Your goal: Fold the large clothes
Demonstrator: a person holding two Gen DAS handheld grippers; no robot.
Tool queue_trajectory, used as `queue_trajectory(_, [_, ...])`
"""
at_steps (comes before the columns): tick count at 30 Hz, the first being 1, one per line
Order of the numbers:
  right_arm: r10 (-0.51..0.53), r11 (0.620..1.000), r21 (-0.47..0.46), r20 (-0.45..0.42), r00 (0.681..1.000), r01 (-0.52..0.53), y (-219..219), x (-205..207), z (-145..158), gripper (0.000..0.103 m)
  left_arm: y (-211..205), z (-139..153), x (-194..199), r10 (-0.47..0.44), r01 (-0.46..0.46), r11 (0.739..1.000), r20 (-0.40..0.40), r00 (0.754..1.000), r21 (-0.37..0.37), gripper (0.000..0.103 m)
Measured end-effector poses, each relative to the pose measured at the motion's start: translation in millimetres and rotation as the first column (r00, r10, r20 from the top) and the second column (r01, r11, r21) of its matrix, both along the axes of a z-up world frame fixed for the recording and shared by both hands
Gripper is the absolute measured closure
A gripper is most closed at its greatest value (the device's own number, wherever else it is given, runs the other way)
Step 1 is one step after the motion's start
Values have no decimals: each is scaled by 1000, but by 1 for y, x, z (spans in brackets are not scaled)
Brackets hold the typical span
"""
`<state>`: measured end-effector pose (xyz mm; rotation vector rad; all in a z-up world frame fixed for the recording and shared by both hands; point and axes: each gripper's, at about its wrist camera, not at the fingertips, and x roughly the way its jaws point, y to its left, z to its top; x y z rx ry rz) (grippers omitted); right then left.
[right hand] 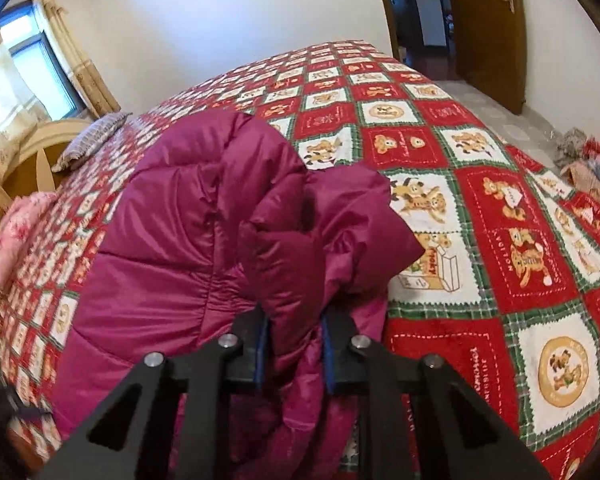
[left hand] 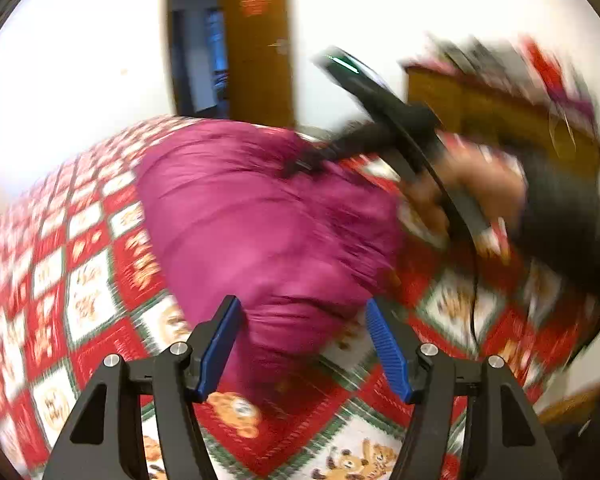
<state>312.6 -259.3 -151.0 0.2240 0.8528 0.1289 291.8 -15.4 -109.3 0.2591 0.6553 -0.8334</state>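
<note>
A magenta puffer jacket (left hand: 252, 216) lies on a bed with a red, white and green teddy-bear quilt (left hand: 80, 292). My left gripper (left hand: 302, 312) is open, its blue pads either side of the jacket's near end, just above it. In the right wrist view the jacket (right hand: 188, 232) is bunched and partly lifted. My right gripper (right hand: 296, 320) is shut on a fold of the jacket. The right gripper also shows, blurred, in the left wrist view (left hand: 300, 166), at the jacket's far edge.
The quilt (right hand: 480, 220) covers the whole bed. A pillow (right hand: 92, 140) and a wooden headboard (right hand: 24, 152) are at the left. An open brown door (right hand: 484, 28) is at the back right. A wooden dresser (left hand: 492, 120) stands beyond the bed.
</note>
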Motion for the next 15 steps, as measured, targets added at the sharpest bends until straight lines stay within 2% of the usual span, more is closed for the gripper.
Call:
queue_trajectory(2, [5,1000,-16,3,1000,-5,2,-1,-1,80,13,12,19,74,-77,994,-46,996,-80,37])
queue_trajectory(3, [4,1000,-8,3,1000,-4,0,-2,-2,80,24,22,43,125,-137,979,-89,988,-150,36])
queue_trajectory(5, [3,1000,8,1,1000,-3,-3,-3,-2,80,30,29,79,204,-230,954,-145,968,-192,34])
queue_trajectory(6, [3,1000,12,0,1000,-3,-4,-3,-3,80,32,30,104,254,-290,935,-185,949,-206,33])
queue_trajectory(8, [5,1000,14,-2,1000,-5,-4,-2,-3,80,28,23,137,292,-342,917,-237,926,-206,33])
queue_trajectory(10, [7,1000,5,-3,1000,-7,-3,-2,-3,79,18,15,156,301,-355,916,-269,915,-185,33])
queue_trajectory(13, [19,999,-26,1,1000,-19,1,0,-1,79,-12,-4,168,314,-355,927,-266,911,-123,33])
queue_trajectory(15, [24,999,-39,7,1000,-24,2,1,0,79,-26,-17,168,353,-376,925,-229,907,-63,33])
